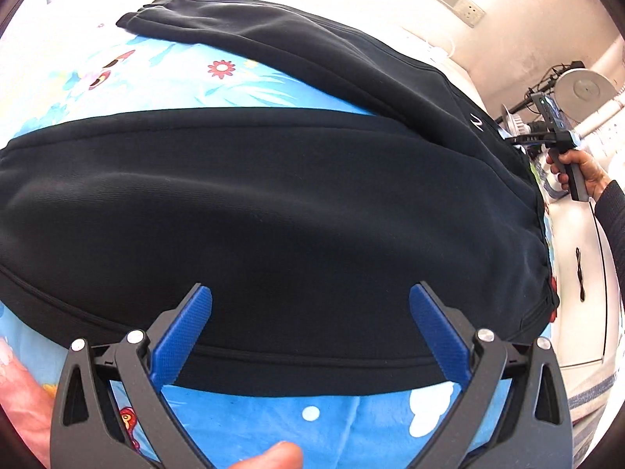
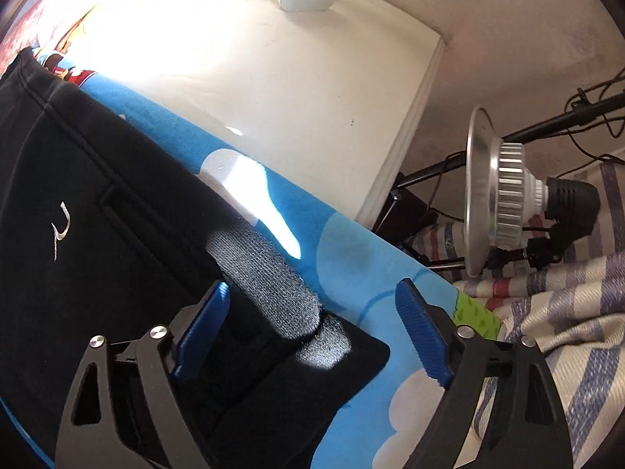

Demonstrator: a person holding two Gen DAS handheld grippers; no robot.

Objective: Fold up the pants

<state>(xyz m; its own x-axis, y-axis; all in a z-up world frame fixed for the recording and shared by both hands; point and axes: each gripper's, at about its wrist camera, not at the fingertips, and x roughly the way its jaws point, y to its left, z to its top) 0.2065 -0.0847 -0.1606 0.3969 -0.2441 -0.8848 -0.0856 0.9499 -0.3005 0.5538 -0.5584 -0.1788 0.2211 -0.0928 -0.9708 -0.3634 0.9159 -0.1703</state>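
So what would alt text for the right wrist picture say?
Open blue-padded tongs hover over the corner of black pants lying on a blue cartoon-print sheet, nothing gripped. Behind stand a white table and a silver lamp.

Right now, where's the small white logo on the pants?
The white logo sits on the black pants at the left of the right wrist view, beside a pocket opening near the waistband, left of the open right gripper.

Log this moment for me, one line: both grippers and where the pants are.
left gripper: open, over pant leg | right gripper: open, over waistband corner | black pants: flat on blue sheet, legs spread, unfolded
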